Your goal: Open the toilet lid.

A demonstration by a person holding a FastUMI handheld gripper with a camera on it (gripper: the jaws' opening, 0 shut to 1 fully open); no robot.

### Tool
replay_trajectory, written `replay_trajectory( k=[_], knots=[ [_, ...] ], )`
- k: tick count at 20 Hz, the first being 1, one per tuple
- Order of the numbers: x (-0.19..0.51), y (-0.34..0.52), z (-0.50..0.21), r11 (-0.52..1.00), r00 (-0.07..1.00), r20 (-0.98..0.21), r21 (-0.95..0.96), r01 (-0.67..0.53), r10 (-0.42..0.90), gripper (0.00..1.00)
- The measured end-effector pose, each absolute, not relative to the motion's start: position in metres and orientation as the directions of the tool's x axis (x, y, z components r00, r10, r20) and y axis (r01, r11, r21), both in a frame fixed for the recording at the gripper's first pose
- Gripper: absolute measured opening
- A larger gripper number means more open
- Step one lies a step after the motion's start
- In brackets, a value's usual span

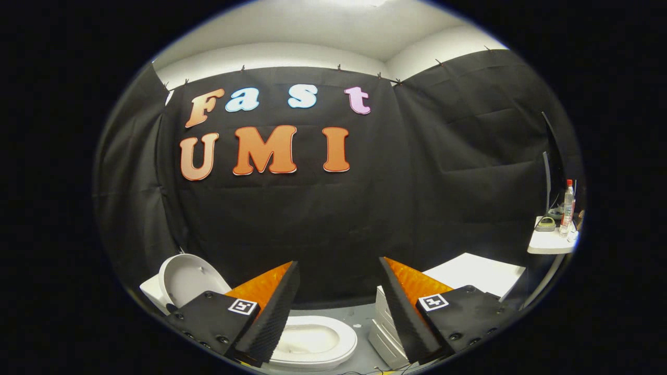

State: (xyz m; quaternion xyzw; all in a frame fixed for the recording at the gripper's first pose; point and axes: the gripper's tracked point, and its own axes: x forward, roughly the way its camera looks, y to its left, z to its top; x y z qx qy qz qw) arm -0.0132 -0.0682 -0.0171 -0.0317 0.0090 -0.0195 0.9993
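A: Why's the gripper (338,291) spread wide, its 2 fingers empty?

B: Likely released. The toilet lid (187,278) stands upright behind the bowl (312,341), which lies below the fingers.

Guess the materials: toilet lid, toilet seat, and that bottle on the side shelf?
Toilet lid: raised; smooth white, likely moulded plastic, with a soft sheen.
Toilet seat: same glossy white, plastic or ceramic, hard to tell.
Bottle: clear, see-through body with red cap, probably plastic.
The gripper is open, holding nothing, its fingers above the seat.
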Motion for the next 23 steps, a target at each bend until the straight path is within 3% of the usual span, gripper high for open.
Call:
replay_trajectory(
  k=[23],
  knots=[
    [0.028,-0.077,-0.030,0.997,0.999,0.003,-0.054,0.051,-0.051,0.98]
  ],
)
